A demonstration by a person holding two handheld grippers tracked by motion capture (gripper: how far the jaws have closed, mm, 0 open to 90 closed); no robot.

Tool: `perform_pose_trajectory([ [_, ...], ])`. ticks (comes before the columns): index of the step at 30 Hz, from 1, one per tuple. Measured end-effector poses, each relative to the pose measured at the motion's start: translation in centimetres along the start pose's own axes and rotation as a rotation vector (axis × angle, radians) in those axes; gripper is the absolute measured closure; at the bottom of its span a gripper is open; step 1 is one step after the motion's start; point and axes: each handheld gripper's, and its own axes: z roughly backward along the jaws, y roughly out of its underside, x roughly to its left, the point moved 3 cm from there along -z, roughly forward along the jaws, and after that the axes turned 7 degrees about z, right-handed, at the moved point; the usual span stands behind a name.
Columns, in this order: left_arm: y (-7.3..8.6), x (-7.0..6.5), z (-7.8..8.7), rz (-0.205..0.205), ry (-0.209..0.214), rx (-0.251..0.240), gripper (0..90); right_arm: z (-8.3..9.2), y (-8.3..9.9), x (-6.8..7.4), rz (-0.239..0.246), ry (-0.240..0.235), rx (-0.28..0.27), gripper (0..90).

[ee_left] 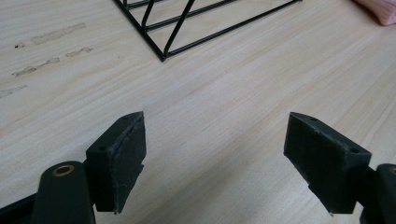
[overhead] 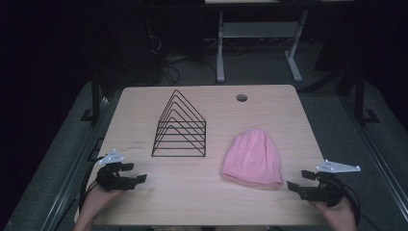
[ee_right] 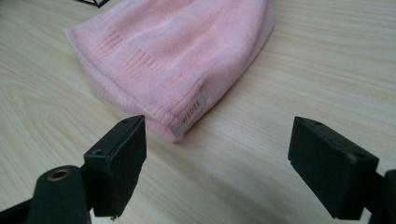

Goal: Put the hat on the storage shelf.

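We hold both grippers with jaws apart and empty, the left gripper [overhead: 136, 173] left of the hat [overhead: 253, 158], the right gripper [overhead: 298, 182] just right of it, likely readying a grasp; the rack [overhead: 179, 126] stands beyond.

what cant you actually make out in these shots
- Pink beanie: its crown is cut off by the top edge in the right gripper view; its label can be made out there but is too small in the high view.
- Wire rack: just a bottom corner in the left gripper view, the rest past the top edge.
- Faint marks on the table: too small to read in the high view.
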Motion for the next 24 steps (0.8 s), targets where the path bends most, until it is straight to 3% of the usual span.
perform_pose_trajectory([
  [7, 0.1, 0.2, 0.1, 0.002, -0.008, 0.001, 20.8, -0.3, -0.9, -0.3, 0.001, -0.03, 0.01, 18.1],
  [21, 0.3, 1.0, 0.6, 0.032, -0.027, -0.026, 20.8, -1.9, -6.1, -1.1, 0.07, -0.082, 0.061, 18.2],
  [24, 0.2, 1.0, 0.8, 0.037, -0.019, -0.034, 20.8, -2.1, -7.2, -1.6, 0.064, -0.095, 0.063, 18.9],
])
